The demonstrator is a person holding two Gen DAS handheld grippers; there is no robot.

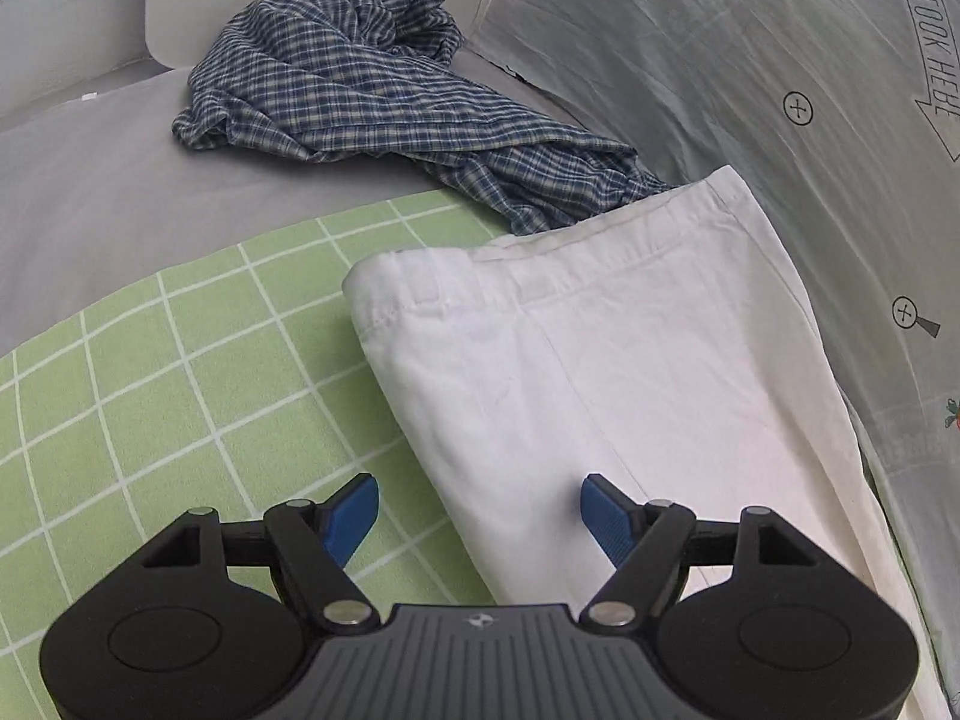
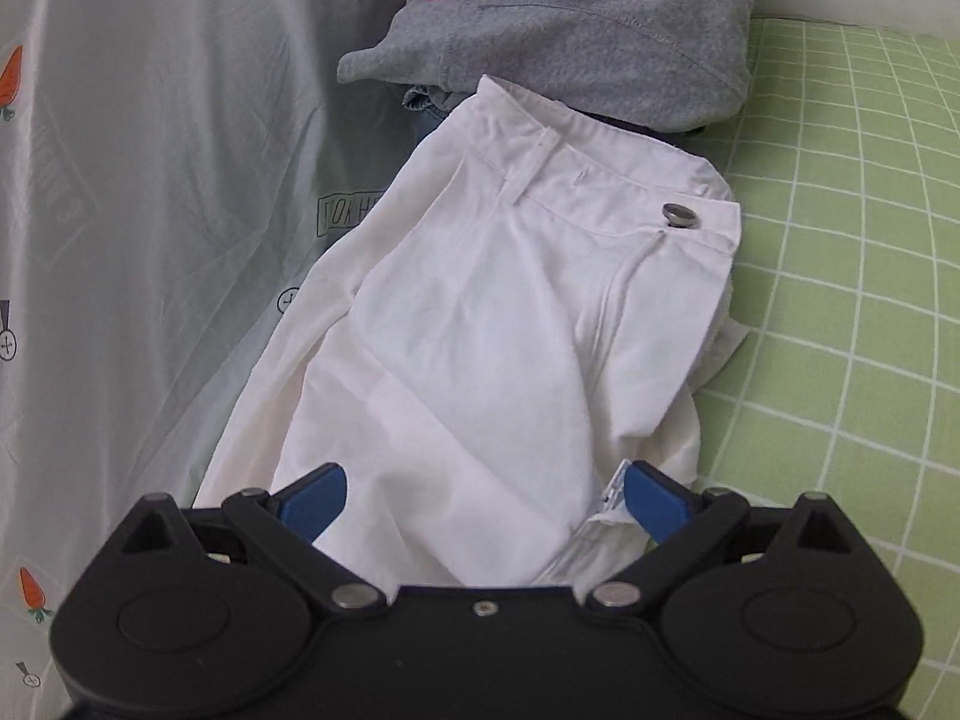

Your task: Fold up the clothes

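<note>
on green grid sheet (image 1: 180, 372) | smooth white trousers (image 1: 600, 372) flat | left gripper (image 1: 480, 516), right gripper (image 2: 485, 501) jaws apart, empty

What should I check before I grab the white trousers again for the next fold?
1. Left gripper open, nothing clamped: ok.
2. Right gripper open over the fabric: ok.
3. White trousers lying flat: not ok, bunched near the button.
4. Plaid shirt clear of the trousers: not ok, touching the waistband.
5. Grey folded stack clear of the waistband: cannot tell.
</note>
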